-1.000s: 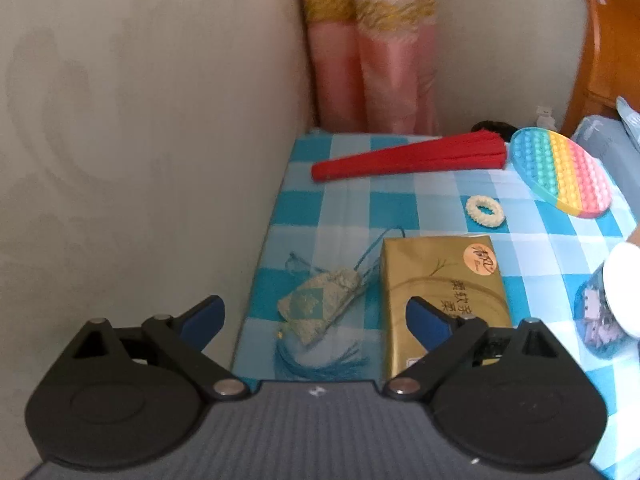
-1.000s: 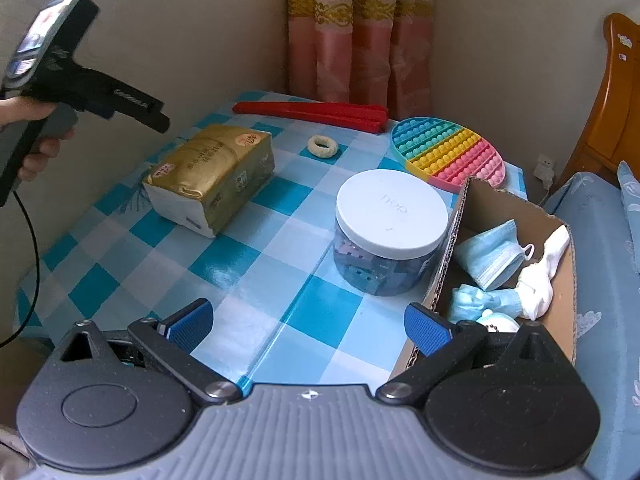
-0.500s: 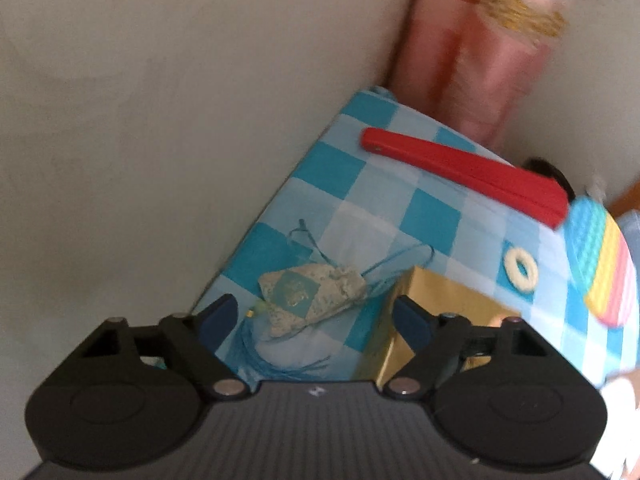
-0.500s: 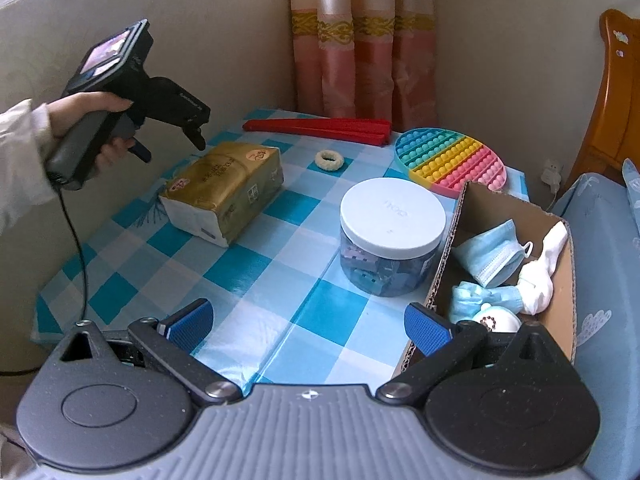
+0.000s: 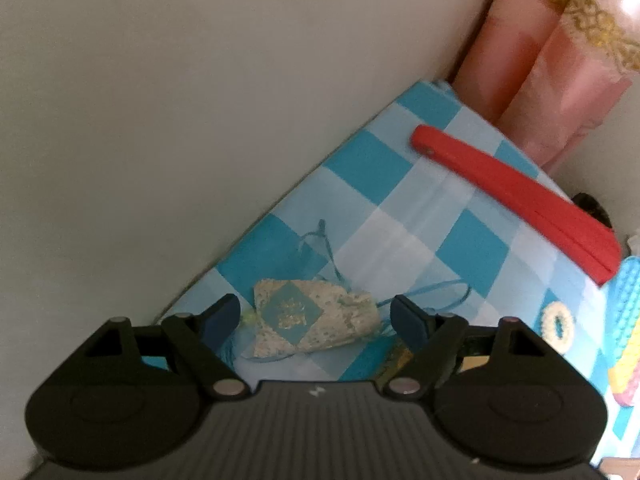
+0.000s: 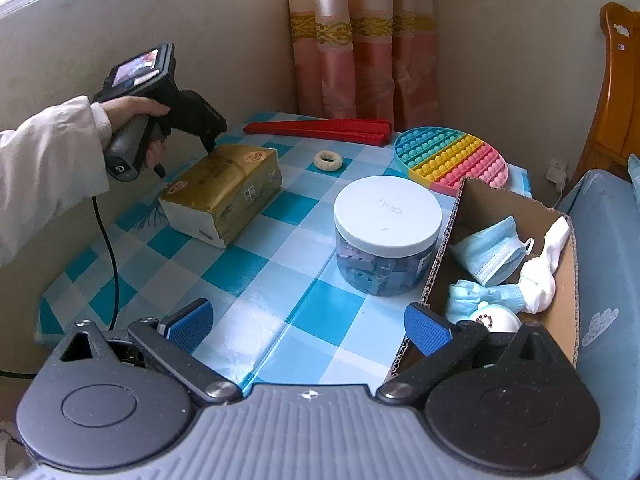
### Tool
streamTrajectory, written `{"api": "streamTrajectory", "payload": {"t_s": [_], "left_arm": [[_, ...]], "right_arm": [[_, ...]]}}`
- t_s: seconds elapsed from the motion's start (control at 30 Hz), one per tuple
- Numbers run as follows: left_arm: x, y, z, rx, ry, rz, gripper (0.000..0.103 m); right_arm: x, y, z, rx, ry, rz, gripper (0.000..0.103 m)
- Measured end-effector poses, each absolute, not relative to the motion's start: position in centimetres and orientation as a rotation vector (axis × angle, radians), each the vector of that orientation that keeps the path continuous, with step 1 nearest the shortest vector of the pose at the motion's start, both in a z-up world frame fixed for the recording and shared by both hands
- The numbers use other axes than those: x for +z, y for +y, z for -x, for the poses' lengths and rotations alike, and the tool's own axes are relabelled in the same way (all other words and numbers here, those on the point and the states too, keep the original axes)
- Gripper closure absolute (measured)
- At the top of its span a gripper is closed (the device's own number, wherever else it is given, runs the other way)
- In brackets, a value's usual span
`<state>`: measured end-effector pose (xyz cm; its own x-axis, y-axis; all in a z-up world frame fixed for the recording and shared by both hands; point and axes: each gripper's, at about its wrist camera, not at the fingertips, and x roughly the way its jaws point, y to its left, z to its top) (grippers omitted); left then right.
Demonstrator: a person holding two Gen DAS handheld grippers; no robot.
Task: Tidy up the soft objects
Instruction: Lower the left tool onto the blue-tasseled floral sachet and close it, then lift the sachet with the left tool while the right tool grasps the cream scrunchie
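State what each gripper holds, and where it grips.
Nothing held. The left gripper straddles the sachet, pads not touching; the right gripper is open and empty.

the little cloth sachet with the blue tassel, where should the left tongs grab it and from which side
Grip the sachet across its padded body, coming down from above. It lies flat on the checked tablecloth, wall on one side, gold tissue pack on the other, so a sideways approach looks cramped. The left tongs already straddle it, pads clear. Avoid the loose cords; they would probably slip.
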<state>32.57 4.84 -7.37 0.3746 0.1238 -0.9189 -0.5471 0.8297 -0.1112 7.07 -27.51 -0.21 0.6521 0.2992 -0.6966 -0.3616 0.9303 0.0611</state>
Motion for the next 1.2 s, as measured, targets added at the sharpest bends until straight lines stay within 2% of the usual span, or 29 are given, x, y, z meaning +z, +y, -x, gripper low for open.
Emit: {"api": "streamTrajectory", "payload": {"t_s": [0.3, 0.73, 0.9, 1.07, 1.2], "left_arm": [[-9.0, 5.3, -32.9, 0.48, 1.127, 0.451, 0.027], [-8.4, 6.3, -31.8, 0.412, 1.104, 0.462, 0.064], [-8.2, 6.3, -31.7, 0.379, 1.104, 0.448, 0.065], [-8.1, 6.2, -31.4, 0.352, 1.106, 0.423, 0.065], [-8.0, 6.2, -31.2, 0.33, 1.116, 0.405, 0.065]], "right_arm": [[-0.6, -27.5, -7.5, 0.373, 0.789, 0.096, 0.0], [1.1, -26.0, -9.4, 0.398, 0.796, 0.228, 0.0], [2.3, -25.0, -12.8, 0.436, 0.786, 0.299, 0.0], [2.7, -23.9, -18.8, 0.466, 0.836, 0.242, 0.0], [2.3, -22.4, -24.2, 0.44, 0.872, 0.236, 0.005]]}}
